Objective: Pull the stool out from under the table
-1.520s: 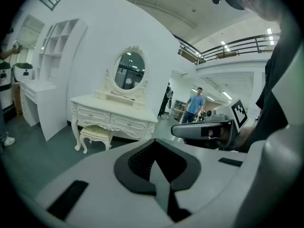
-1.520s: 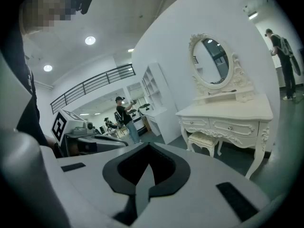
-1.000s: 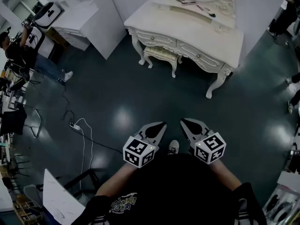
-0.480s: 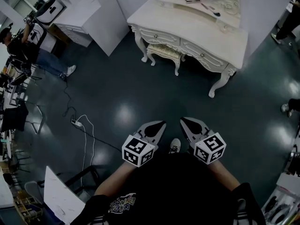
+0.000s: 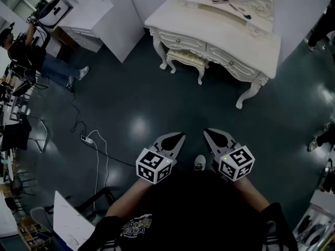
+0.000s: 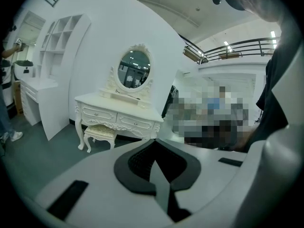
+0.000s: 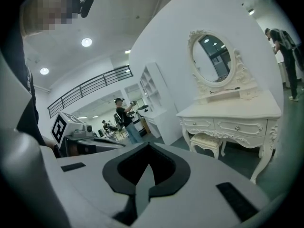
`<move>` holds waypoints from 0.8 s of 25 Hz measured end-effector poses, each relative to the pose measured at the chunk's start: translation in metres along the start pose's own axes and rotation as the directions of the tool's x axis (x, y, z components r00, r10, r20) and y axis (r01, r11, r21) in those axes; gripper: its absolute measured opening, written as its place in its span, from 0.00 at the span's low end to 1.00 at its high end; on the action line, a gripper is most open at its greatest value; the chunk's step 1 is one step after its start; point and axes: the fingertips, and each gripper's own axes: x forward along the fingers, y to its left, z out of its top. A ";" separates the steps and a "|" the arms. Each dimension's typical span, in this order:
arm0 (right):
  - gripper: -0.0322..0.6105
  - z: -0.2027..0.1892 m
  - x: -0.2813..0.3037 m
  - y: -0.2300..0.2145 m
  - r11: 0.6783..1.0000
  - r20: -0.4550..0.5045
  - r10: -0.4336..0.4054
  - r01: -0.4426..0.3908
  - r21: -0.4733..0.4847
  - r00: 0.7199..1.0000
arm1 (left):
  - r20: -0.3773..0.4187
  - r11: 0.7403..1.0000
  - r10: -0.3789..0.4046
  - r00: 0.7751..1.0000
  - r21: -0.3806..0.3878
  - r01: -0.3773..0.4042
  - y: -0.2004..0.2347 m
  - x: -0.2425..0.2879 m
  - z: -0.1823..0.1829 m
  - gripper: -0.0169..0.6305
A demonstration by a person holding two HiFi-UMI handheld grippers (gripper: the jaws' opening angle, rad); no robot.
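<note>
Table (image 5: 225, 33) and stool (image 5: 187, 58) had shifted right over the dark floor (image 5: 157, 103). We held left gripper (image 5: 180, 135) and right gripper (image 5: 207, 131) shut, empty. Only gripper views showed a balcony railing (image 7: 90, 90).

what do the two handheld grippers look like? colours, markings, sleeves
The left gripper and right gripper match: pale grey pointed shells with black teardrop-shaped inserts. Each carries a white cube with black square markers. No cables are visible. The person wears a black top with a small print, forearms uncovered.
</note>
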 end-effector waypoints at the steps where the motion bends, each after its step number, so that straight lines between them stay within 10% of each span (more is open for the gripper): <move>1: 0.09 0.002 0.004 -0.001 1.000 0.004 -0.009 0.009 0.004 1.000 | -0.001 1.000 -0.007 1.000 0.003 0.007 0.005 0.000 0.002 0.03; 20: 0.09 0.021 0.106 0.023 0.985 0.048 -0.165 0.162 0.053 0.985 | -0.020 0.997 -0.075 0.997 0.023 0.076 0.131 -0.041 0.022 0.03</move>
